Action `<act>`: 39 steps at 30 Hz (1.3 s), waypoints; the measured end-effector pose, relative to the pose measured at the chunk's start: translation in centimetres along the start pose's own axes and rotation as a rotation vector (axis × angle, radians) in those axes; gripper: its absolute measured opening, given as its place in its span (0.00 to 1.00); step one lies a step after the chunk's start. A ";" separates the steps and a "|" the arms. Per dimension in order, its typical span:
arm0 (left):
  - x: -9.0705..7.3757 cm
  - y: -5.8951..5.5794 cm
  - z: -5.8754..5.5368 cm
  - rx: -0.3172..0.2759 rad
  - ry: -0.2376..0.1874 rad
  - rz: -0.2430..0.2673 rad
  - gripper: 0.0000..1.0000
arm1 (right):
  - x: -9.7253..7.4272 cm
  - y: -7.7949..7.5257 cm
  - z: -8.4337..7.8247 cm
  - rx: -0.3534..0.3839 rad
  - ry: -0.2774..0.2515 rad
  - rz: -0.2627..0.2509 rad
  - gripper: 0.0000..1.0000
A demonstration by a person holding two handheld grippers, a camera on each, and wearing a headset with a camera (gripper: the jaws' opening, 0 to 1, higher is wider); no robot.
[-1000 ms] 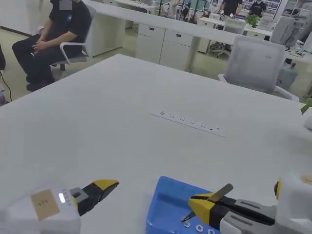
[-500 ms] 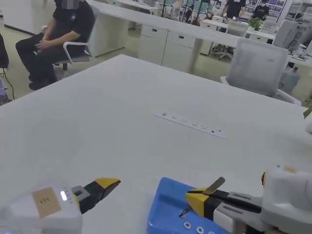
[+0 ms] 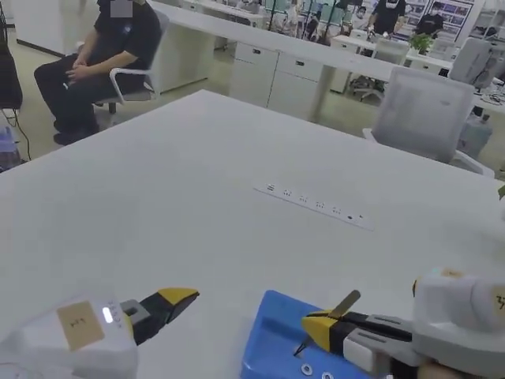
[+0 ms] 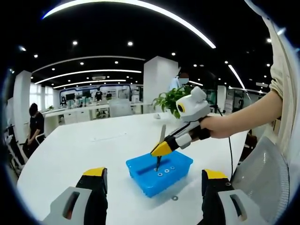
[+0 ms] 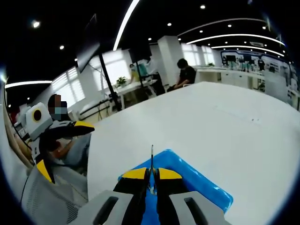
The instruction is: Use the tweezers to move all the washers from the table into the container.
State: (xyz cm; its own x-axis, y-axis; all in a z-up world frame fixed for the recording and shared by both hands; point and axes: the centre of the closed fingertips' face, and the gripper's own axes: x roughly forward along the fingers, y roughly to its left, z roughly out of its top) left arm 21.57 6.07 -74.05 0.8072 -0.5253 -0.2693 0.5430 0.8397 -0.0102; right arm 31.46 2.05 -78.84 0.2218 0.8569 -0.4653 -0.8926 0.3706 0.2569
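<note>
Desk (image 3: 158,197): one, white.
Container (image 4: 145,185): one, blue, on desk.
Washers (image 4: 167,171): three in container.
Loose washer (image 4: 174,198): one, on desk beside container.
Tweezers (image 4: 160,147): one pair, tip inside container.
Right claw (image 5: 151,172): clamped on tweezers.
Left claw (image 4: 154,172): wide, empty.

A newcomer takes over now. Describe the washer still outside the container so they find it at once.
Find the blue container on the white table. In the left gripper view, one small washer lies beside its wall nearest the camera. It rests on bare tabletop; the other washers lie inside the container.
</note>
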 end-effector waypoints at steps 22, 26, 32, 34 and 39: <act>0.0 0.0 0.0 0.000 -0.003 0.003 0.83 | 2.7 -1.2 -2.1 0.006 0.176 0.041 0.03; -0.1 0.2 0.2 -0.003 -0.014 0.009 0.82 | 2.8 -1.7 -2.5 0.021 0.196 0.031 0.03; -0.1 0.0 0.1 -0.007 -0.015 0.000 0.82 | 2.9 -1.7 -2.7 0.002 0.216 0.032 0.03; 0.0 0.0 0.0 -0.004 -0.009 -0.005 0.82 | 3.0 -1.8 -2.6 0.006 0.211 0.030 0.03; 0.0 -0.1 0.0 -0.011 -0.006 -0.014 0.82 | 3.5 -1.5 -2.7 -0.002 0.220 0.038 0.03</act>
State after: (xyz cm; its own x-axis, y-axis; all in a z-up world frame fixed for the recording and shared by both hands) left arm 21.49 5.96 -74.08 0.8010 -0.5377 -0.2632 0.5516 0.8338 -0.0249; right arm 32.50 3.50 -83.16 0.0978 0.7713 -0.6289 -0.8995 0.3388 0.2757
